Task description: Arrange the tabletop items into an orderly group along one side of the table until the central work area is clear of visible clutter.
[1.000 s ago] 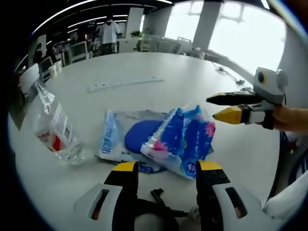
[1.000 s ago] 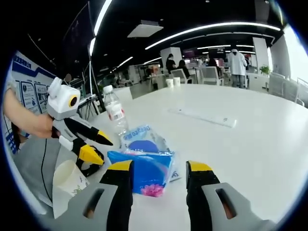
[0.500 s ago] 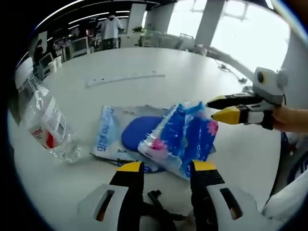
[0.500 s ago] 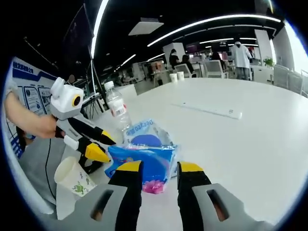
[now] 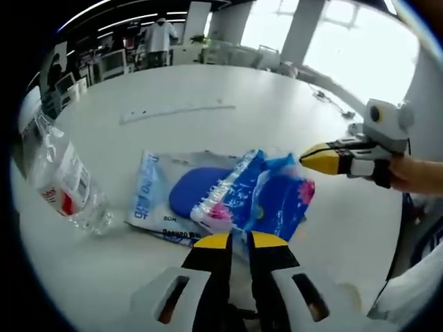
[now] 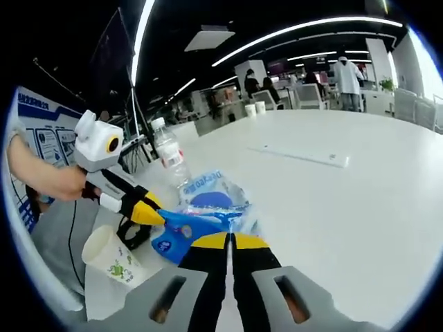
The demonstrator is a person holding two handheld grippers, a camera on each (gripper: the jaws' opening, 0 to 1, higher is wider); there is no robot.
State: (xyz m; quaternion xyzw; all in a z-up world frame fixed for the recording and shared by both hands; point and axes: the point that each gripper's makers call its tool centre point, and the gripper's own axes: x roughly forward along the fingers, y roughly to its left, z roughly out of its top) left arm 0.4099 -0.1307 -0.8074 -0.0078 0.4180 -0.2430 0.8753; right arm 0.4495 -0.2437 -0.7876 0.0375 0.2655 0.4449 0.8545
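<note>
A blue tissue packet [image 5: 266, 200] with pink flowers lies across a flat clear bag with a blue oval [image 5: 166, 200] on the white table [image 5: 208, 90]. My left gripper [image 5: 239, 240] is shut on the packet's near edge. My right gripper [image 5: 304, 158] comes in from the right, jaws together at the packet's far corner. In the right gripper view my right gripper [image 6: 229, 239] is shut over the packet [image 6: 181, 232], while the left gripper [image 6: 154, 216] pinches its left end. The flat bag [image 6: 208, 196] lies just behind it.
A clear water bottle [image 5: 59, 183] stands left of the bag, also seen as the bottle [image 6: 168, 158]. A paper cup [image 6: 111, 256] and a black clip [image 6: 135, 233] sit near the table edge. A white strip [image 5: 176, 113] lies farther out. Chairs and people stand far behind.
Both grippers have gone from open to shut, each closing on an end of the blue packet. The packet's left end now looks raised and crumpled.
</note>
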